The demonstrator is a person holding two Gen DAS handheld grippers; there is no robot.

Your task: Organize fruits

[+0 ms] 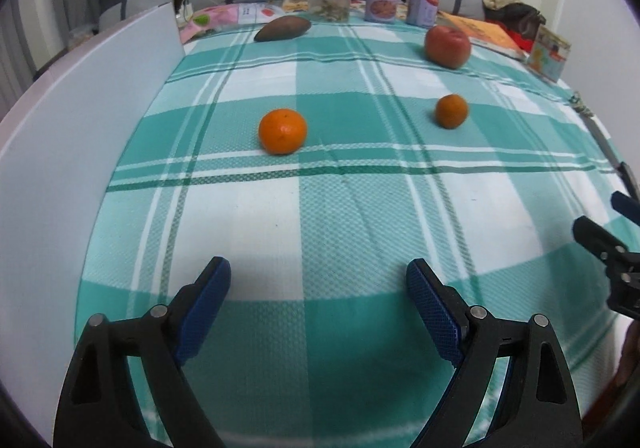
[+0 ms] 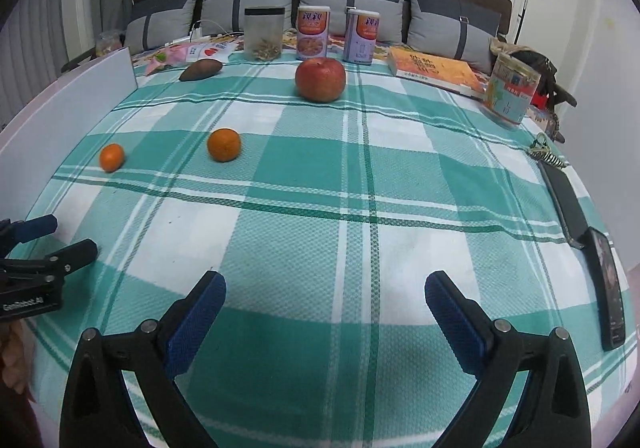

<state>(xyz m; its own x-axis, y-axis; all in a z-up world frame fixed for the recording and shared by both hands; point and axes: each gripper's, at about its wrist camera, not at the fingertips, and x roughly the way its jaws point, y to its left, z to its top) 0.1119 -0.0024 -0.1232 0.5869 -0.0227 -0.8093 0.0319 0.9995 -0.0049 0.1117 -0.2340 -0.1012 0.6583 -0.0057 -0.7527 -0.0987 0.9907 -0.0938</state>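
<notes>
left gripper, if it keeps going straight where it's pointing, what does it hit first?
Most likely the bare checked cloth. The left gripper is open and empty, angled down at the bed, with nothing between its fingers. The nearest fruit, the larger orange, sits farther ahead and slightly left, though depth is uncertain.

Left gripper (image 1: 318,282) hangs wide open and empty over the green plaid cloth (image 1: 360,216), with two oranges (image 1: 282,131) (image 1: 451,111), an apple (image 1: 447,46) and a sweet potato (image 1: 283,28) lying farther back.
</notes>
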